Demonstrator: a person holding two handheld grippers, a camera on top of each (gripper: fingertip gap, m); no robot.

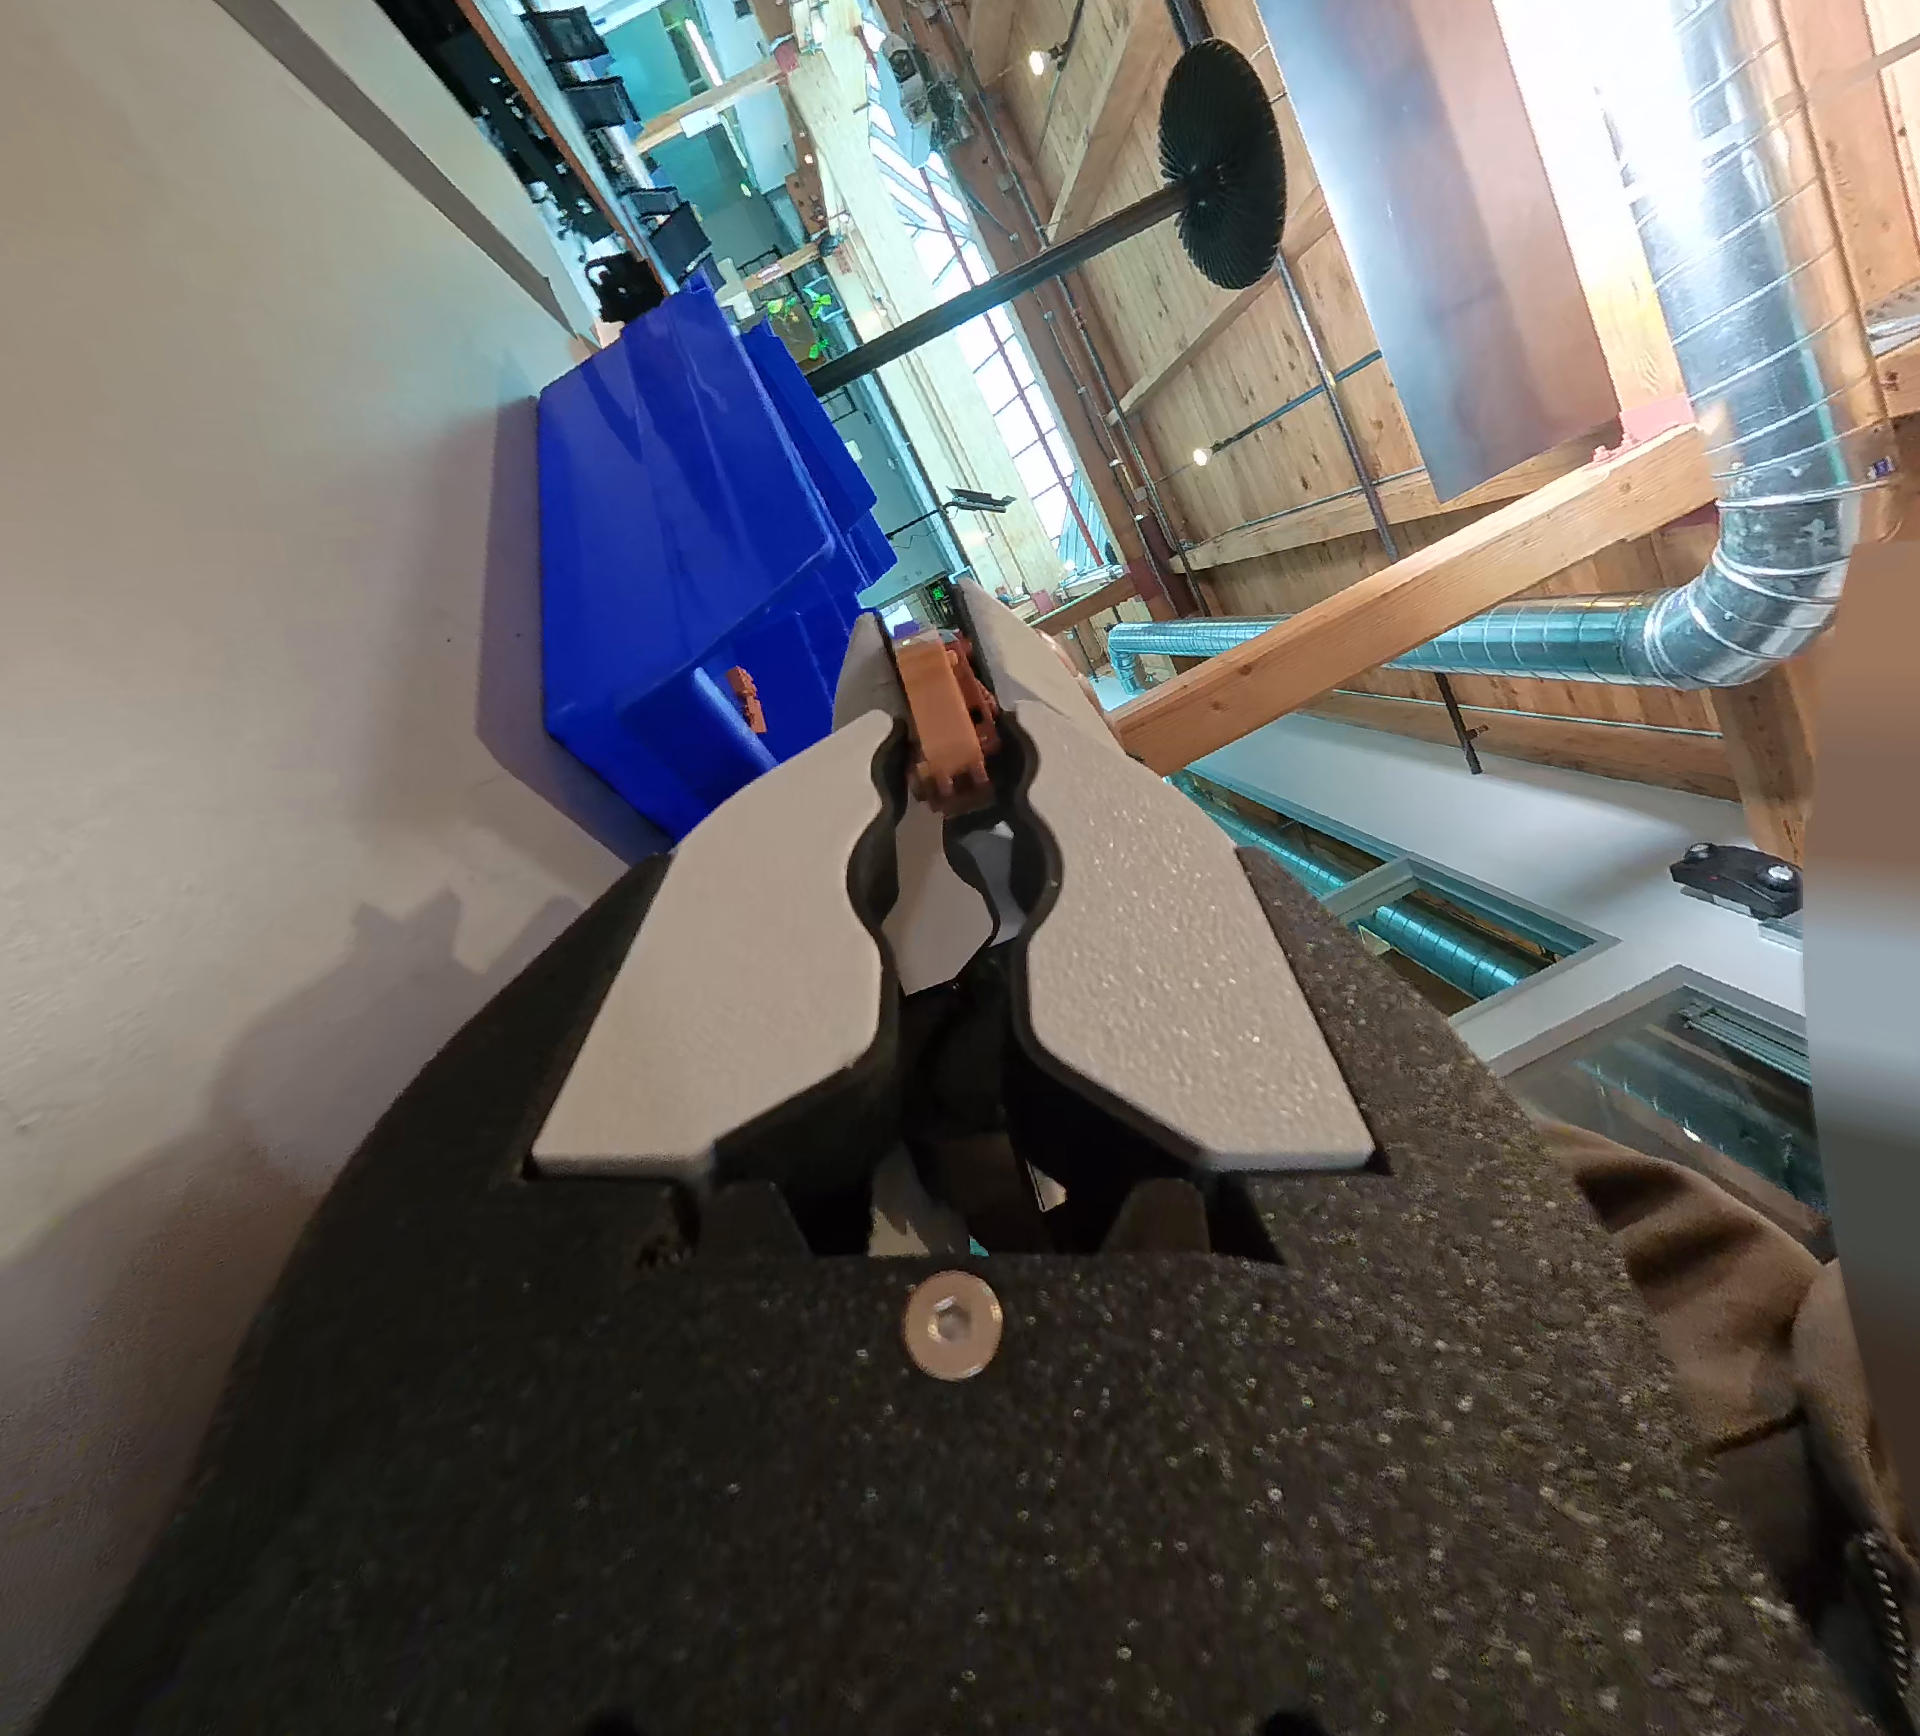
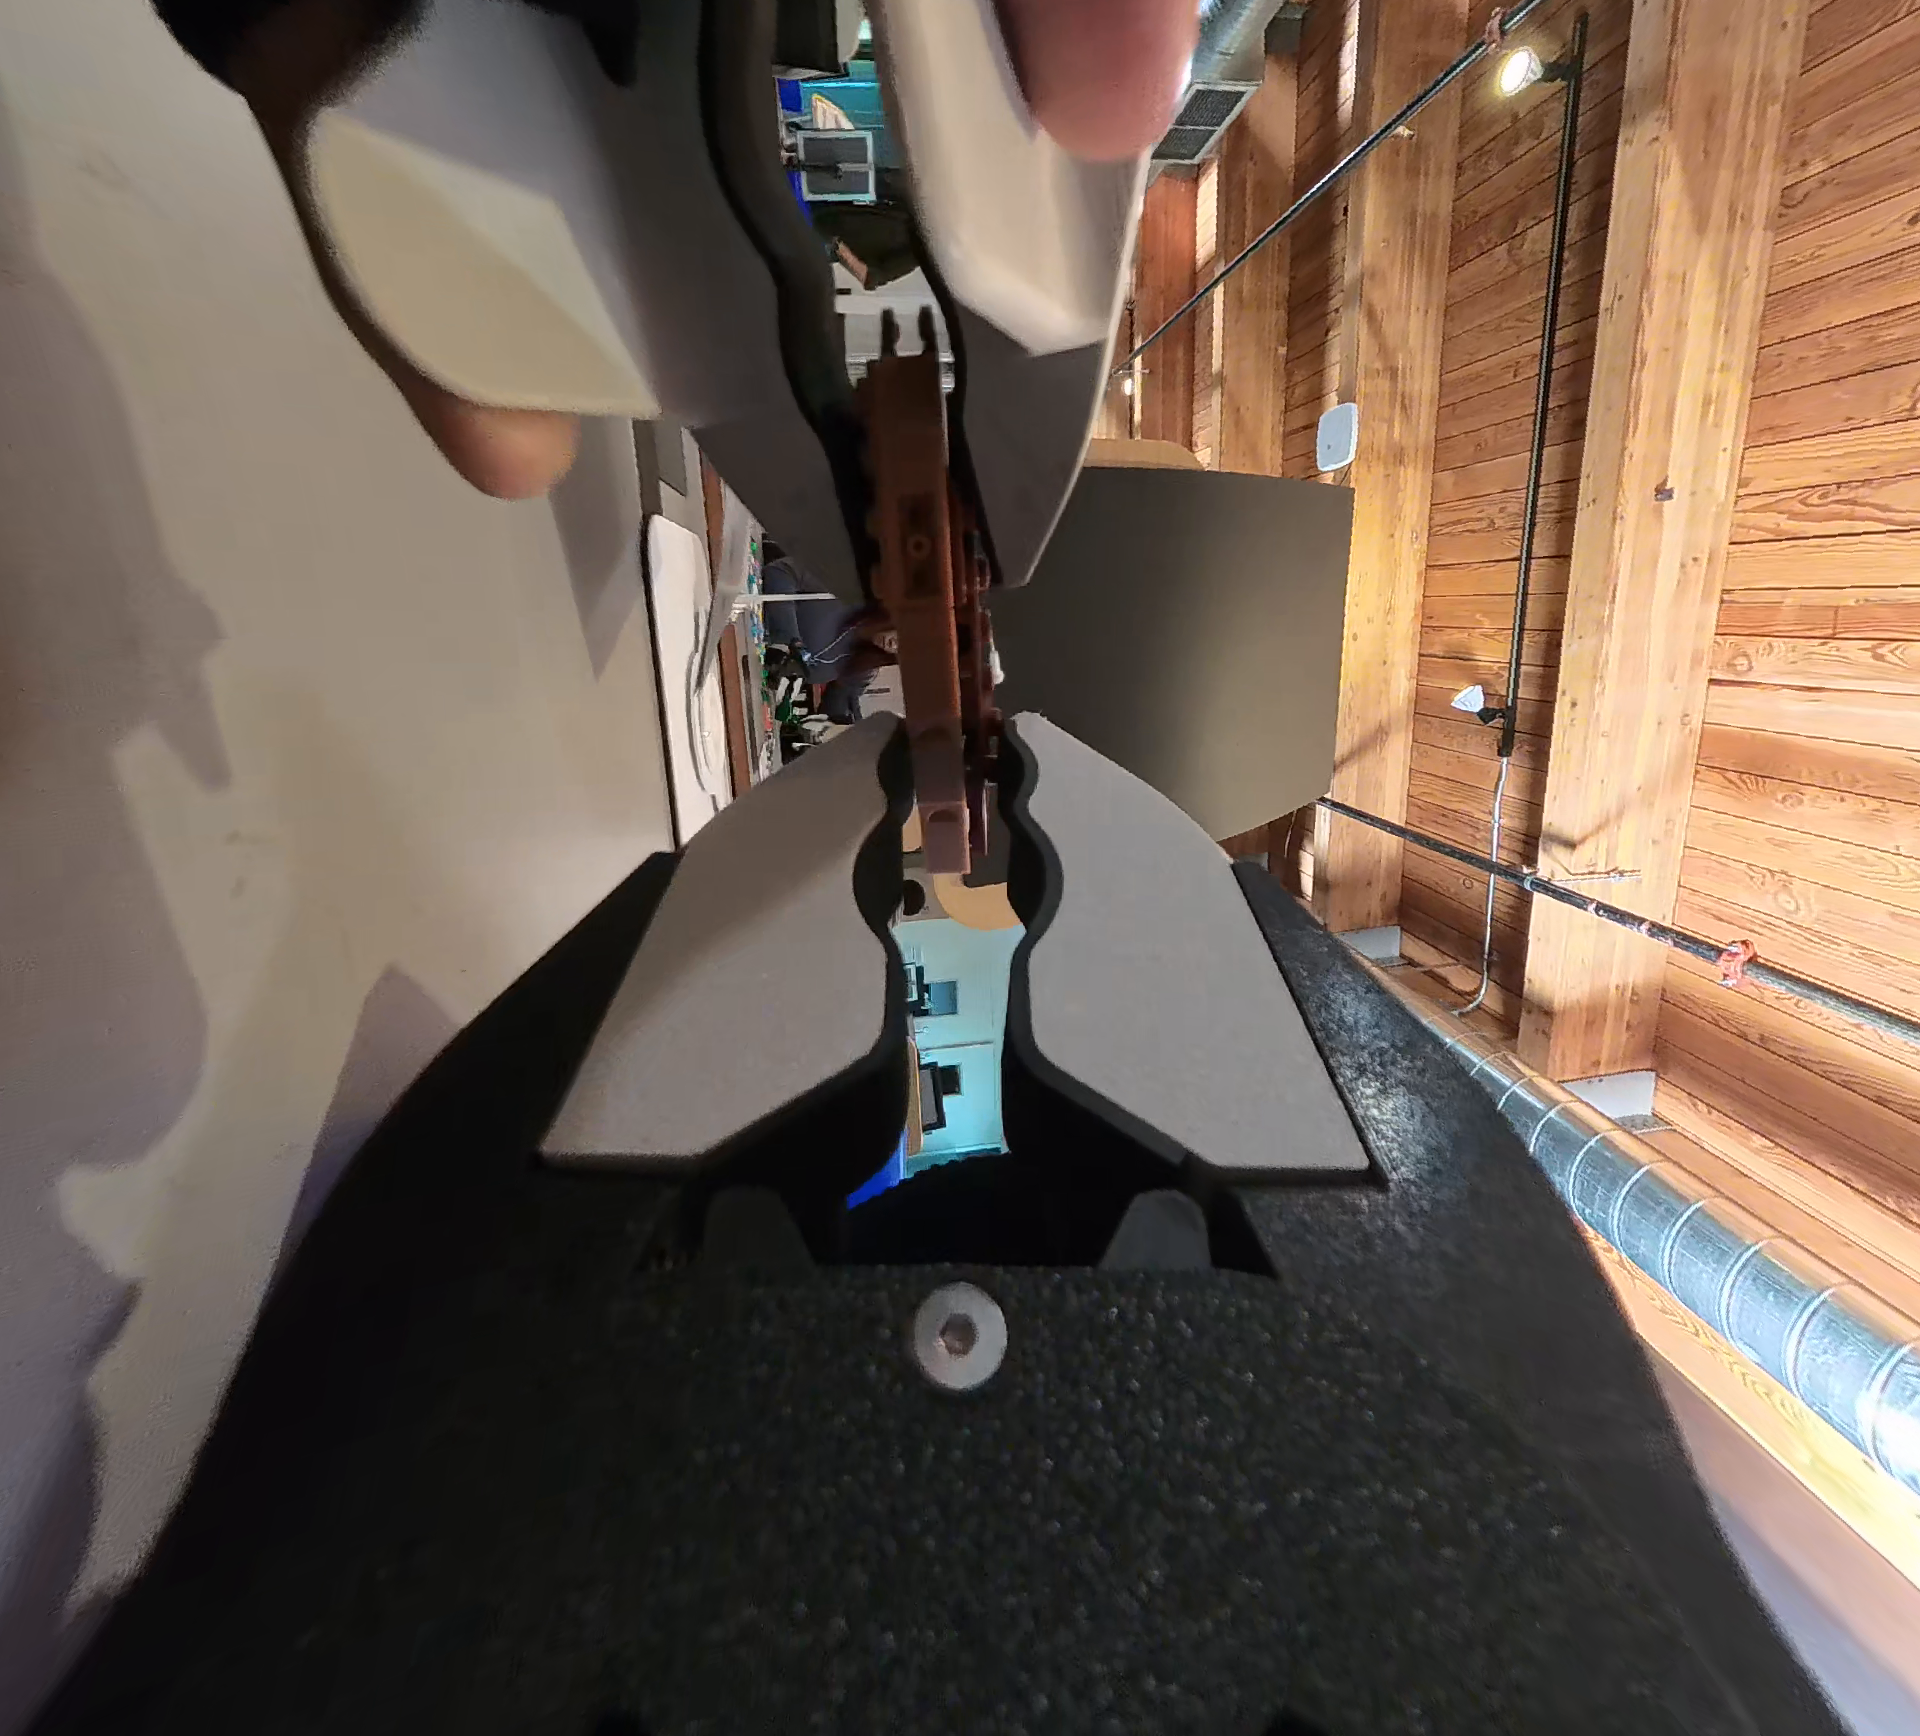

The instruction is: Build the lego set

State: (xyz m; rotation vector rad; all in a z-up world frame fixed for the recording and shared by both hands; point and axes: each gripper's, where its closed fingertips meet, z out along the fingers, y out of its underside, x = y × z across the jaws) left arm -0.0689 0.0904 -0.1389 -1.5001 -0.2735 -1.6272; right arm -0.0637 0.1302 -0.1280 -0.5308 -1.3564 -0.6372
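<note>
Both grippers clamp our brown brick-built lego assembly [image 2: 928,606] from opposite ends: left gripper [image 1: 940,741], right gripper [image 2: 951,787]. We see a glossy blue plastic bin [image 1: 686,543] nearby.

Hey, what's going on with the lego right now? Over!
Both tools shut on one brown lego piece: left tool from above, right tool below. Blue bin sits behind. Nothing blocking.

You work in a large timber-built workshop hall: plank walls [image 2: 1766,543] and heavy wooden beams [image 1: 1403,606], exposed silver ducting [image 1: 1756,398], spotlights [image 2: 1519,68], and a blue storage bin [image 1: 675,564] on a white worktop [image 1: 208,647].
</note>
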